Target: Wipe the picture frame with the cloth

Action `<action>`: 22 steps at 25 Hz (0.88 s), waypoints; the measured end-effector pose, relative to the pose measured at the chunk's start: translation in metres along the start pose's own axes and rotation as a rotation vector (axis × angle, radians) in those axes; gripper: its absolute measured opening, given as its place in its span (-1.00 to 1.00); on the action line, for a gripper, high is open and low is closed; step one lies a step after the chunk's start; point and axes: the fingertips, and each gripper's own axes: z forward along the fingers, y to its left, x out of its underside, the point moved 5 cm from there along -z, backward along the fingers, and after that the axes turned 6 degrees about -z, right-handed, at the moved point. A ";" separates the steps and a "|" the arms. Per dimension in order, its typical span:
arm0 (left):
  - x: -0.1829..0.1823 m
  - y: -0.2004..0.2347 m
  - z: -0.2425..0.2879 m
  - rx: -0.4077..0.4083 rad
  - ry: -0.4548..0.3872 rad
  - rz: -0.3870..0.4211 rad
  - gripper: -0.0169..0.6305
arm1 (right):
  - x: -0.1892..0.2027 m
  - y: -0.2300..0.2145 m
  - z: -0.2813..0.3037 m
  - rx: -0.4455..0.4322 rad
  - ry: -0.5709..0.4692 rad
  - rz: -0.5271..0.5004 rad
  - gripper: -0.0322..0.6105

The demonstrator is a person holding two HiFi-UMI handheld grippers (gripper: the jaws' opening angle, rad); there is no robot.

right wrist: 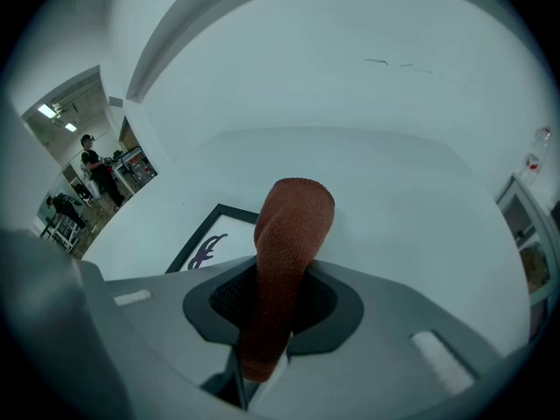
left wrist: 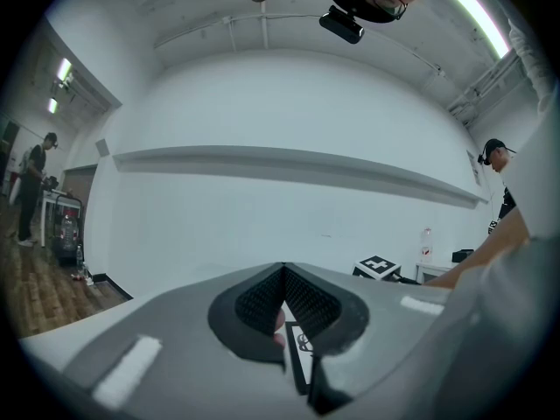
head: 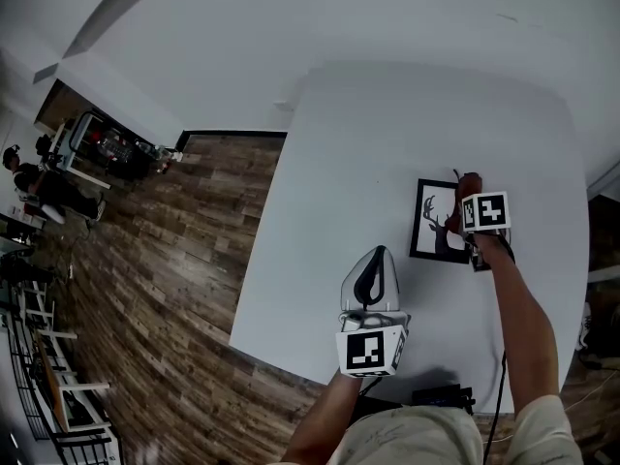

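Observation:
The black picture frame [head: 426, 223] with a dark antler print lies flat on the white table [head: 387, 134], right of centre. My right gripper [head: 465, 198] hovers over the frame's right part, shut on a rust-red knitted cloth [head: 469, 182]. In the right gripper view the cloth [right wrist: 290, 252] sticks up out of the jaws, with the frame [right wrist: 206, 245] down to the left of it. My left gripper [head: 377, 254] is shut with nothing in it, over the table's near part, apart from the frame. Its jaws meet at a point in the left gripper view [left wrist: 283, 271].
The table's left edge [head: 262, 250] drops to a wooden floor [head: 165, 260]. A black device [head: 443, 395] sits at the near table edge by my body. People and carts [head: 58, 177] stand far left; white racks [head: 48, 376] at lower left.

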 end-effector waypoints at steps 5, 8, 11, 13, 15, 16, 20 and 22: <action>-0.003 -0.001 0.000 0.000 0.001 -0.002 -0.95 | -0.011 0.027 -0.014 -0.055 -0.033 -0.019 -0.58; -0.003 -0.002 0.000 0.003 0.006 0.005 -0.95 | -0.021 0.063 -0.019 -0.126 -0.060 -0.049 -0.58; -0.002 -0.004 0.000 0.007 -0.007 -0.001 -0.95 | -0.024 0.096 -0.015 -0.183 -0.055 -0.073 -0.58; -0.003 -0.005 -0.002 0.007 -0.004 0.001 -0.95 | -0.022 0.112 -0.008 -0.197 -0.035 -0.088 -0.58; -0.003 -0.005 -0.004 0.006 -0.001 0.003 -0.95 | -0.019 0.120 0.000 -0.199 -0.011 -0.101 -0.58; -0.003 -0.004 -0.005 0.003 0.000 0.002 -0.95 | -0.017 0.122 0.003 -0.196 -0.002 -0.105 -0.58; -0.004 0.002 -0.007 -0.010 0.004 -0.002 -0.95 | -0.009 0.120 0.011 -0.178 0.023 -0.113 -0.58; -0.004 0.003 -0.007 -0.012 0.005 -0.003 -0.95 | -0.005 0.114 0.012 -0.164 0.032 -0.115 -0.58</action>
